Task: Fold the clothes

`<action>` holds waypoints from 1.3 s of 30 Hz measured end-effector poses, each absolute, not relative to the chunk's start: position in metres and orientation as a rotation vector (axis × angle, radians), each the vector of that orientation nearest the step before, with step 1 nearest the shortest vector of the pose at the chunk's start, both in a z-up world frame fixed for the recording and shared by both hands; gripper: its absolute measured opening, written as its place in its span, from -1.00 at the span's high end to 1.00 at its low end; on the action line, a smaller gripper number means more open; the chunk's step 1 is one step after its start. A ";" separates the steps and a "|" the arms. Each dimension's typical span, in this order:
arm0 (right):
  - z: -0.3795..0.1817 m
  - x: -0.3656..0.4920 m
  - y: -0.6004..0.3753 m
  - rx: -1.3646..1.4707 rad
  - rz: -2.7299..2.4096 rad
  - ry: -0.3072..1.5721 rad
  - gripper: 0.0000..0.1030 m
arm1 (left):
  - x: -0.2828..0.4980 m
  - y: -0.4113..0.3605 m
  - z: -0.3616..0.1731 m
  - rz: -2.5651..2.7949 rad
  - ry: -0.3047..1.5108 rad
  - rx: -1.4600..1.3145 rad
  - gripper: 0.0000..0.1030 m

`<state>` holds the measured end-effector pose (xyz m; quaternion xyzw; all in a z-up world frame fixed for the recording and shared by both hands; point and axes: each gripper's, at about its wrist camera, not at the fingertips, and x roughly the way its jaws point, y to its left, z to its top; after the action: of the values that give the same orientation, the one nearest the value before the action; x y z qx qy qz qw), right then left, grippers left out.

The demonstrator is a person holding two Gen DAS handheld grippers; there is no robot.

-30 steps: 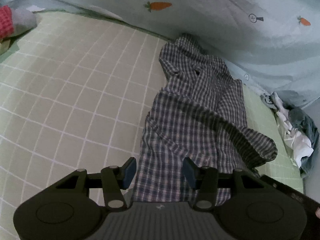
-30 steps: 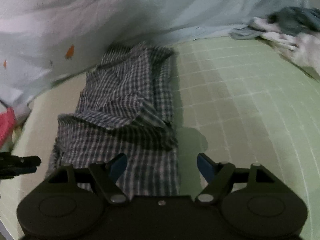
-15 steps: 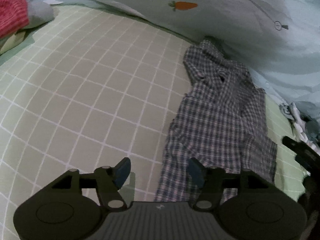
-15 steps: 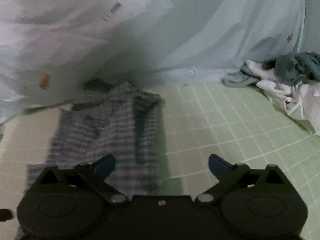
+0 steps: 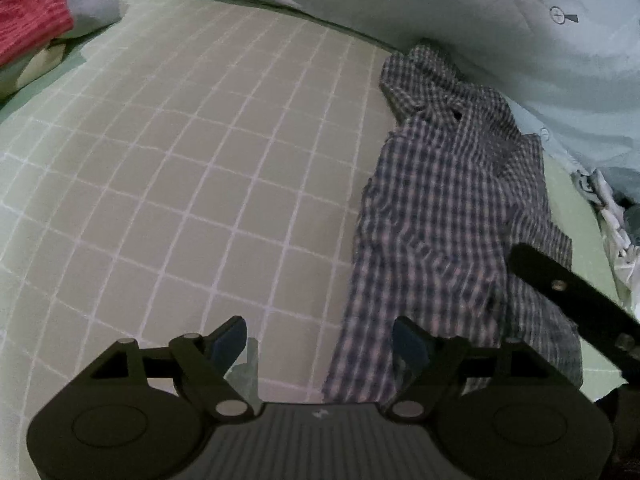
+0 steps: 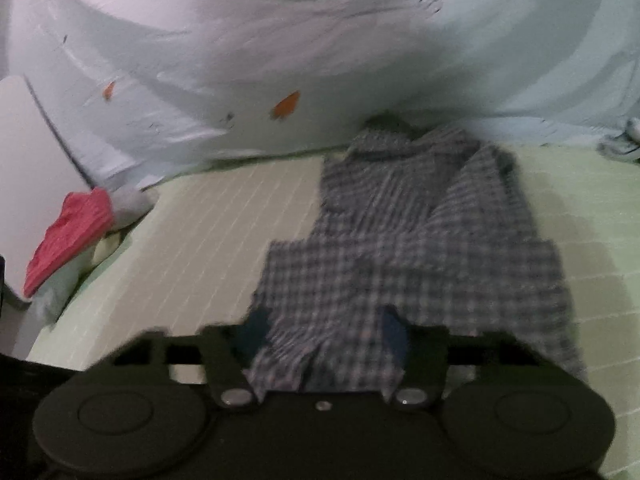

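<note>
The checked shirt lies on the bed, on the green grid-pattern sheet, folded lengthwise into a narrow strip. Its collar end lies close against the carrot-print quilt; its hem end lies nearest both cameras.

Left hand-held gripper: jaws apart, nothing between them. It hangs over the sheet at the shirt's left hem corner; its right finger overlaps the fabric edge in the view, and contact cannot be confirmed.

Right hand-held gripper: jaws parted, hem fabric visible in the gap. The right wrist view is blurred, so whether the pads touch the cloth cannot be determined.

Handling judgement: the shirt is thin woven fabric, light and limp. It sags wherever it is unsupported, and layered panels may slide apart when lifted. A pinch must take all layers at once.

Recommended hold points: the two hem corners, one per gripper, held level. Avoid gripping mid-panel, which bunches the cloth.

A red garment and a further clothes pile lie well apart from the shirt.
</note>
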<state>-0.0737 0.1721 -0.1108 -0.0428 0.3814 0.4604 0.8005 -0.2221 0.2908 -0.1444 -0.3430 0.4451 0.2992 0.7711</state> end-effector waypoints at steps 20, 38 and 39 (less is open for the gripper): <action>-0.107 -0.069 0.186 -0.237 1.035 0.763 0.99 | -0.218 0.282 -0.156 0.593 1.012 -0.706 -0.57; -0.129 0.002 0.187 -0.226 1.033 0.836 0.75 | -0.215 0.291 -0.165 0.732 0.994 -0.741 -0.57; -0.126 0.001 0.184 -0.209 1.028 0.826 0.69 | -0.216 0.291 -0.164 0.738 0.991 -0.739 -0.57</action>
<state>0.0014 0.1840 -0.1257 -0.0970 0.3830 0.4767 0.7853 -0.2157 0.2911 -0.1640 -0.3384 0.4537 0.3378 0.7520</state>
